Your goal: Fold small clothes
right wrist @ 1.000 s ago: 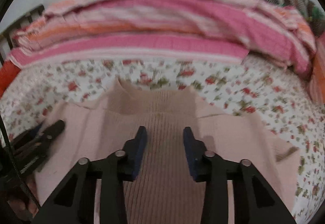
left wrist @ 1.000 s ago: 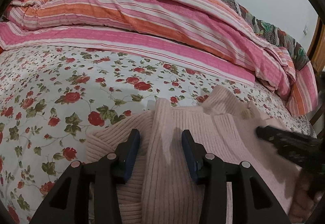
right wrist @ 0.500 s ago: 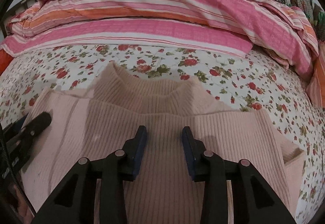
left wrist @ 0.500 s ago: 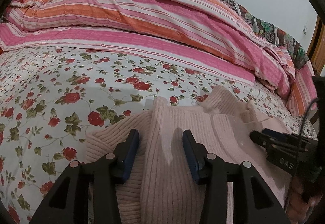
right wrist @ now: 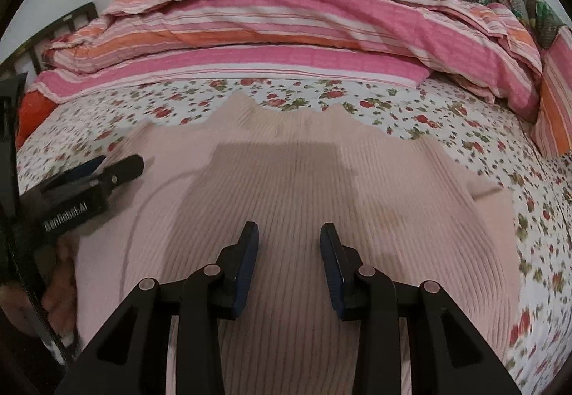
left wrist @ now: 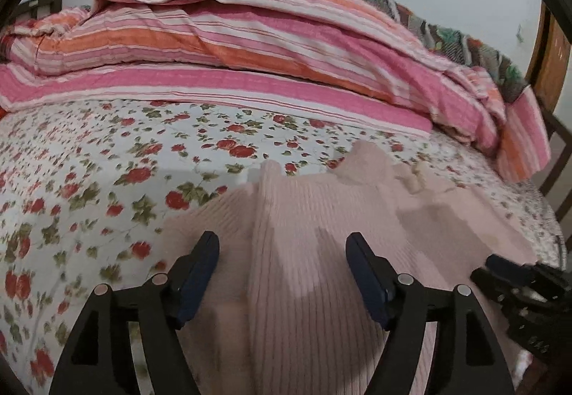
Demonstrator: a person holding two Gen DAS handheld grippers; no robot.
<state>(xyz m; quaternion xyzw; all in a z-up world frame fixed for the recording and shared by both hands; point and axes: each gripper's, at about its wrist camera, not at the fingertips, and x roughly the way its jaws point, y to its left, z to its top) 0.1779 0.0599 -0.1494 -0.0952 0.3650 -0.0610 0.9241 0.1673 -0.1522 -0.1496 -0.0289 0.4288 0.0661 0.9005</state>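
Lying: the pale pink ribbed knit sweater is spread flat on the bed, collar toward the top of the frame, filling the lower middle of both views.
Fold so far: in the left wrist view a raised lengthwise ridge runs up the sweater's left part, which I read as a sleeve or side panel already turned inward.
Handling: soft, light and stretchy by its look; the ribs will likely sag and drag rather than slide, and a single layer may peel off if pinched shallowly.
Where to take hold: I would judge the outer edges best, at the shoulder seam and the hem, pinching through both layers.
Left tool: released, its blue pads spreading wider over the ridge, not pressing it.
Right tool: part open above the sweater's chest, nothing clamped between the pads.
Sheet: white rose-printed bed sheet under the sweater.
Quilt: pink and orange striped quilt heaped across the top of the frame.
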